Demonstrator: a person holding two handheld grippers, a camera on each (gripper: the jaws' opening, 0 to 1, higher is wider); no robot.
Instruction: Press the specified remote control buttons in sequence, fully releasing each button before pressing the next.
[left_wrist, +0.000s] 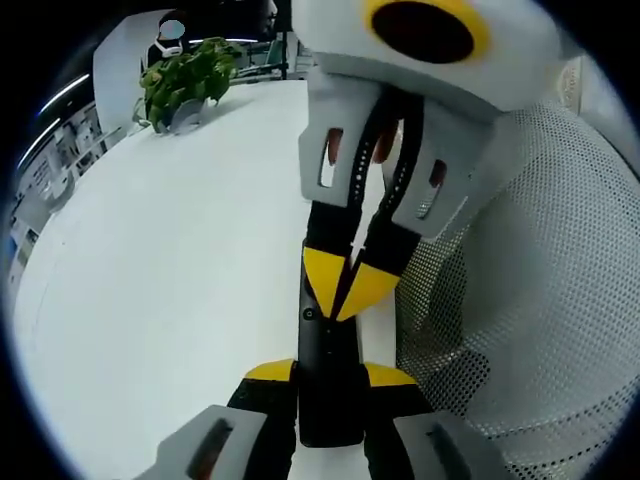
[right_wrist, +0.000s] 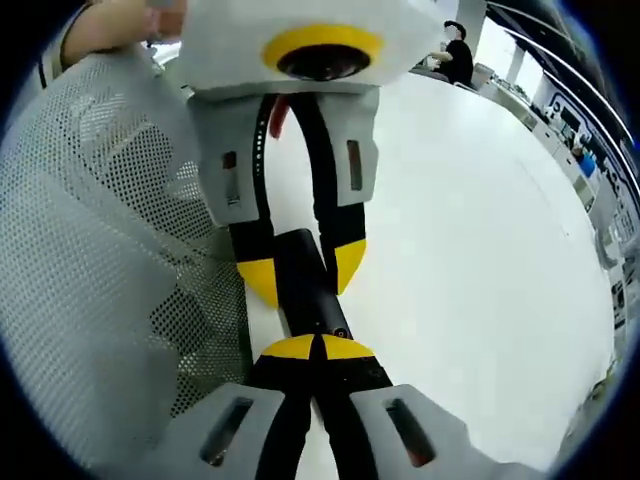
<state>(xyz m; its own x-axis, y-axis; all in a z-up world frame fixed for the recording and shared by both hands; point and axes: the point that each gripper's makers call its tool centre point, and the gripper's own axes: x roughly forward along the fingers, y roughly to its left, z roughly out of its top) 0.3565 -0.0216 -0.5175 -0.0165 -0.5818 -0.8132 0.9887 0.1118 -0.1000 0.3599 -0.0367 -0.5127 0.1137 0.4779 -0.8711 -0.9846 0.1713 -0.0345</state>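
A slim black remote (left_wrist: 326, 345) lies along the white table's edge. My left gripper (left_wrist: 328, 373) rises from the bottom of the left gripper view, its yellow-tipped jaws shut on the remote's sides. My right gripper (left_wrist: 343, 285) comes down from the top with its yellow tips together, resting on the remote's upper face near a small round button. In the right gripper view my right gripper (right_wrist: 320, 348) stands shut, its tips touching the remote (right_wrist: 312, 300). Beyond it, the left gripper (right_wrist: 303, 270) clamps the remote's far end.
The white table (left_wrist: 150, 300) spreads wide to one side. A potted green plant (left_wrist: 185, 85) stands at its far edge. A white mesh chair back (left_wrist: 540, 300) is right beside the remote, also in the right gripper view (right_wrist: 100, 250). A person (right_wrist: 460, 55) sits far off.
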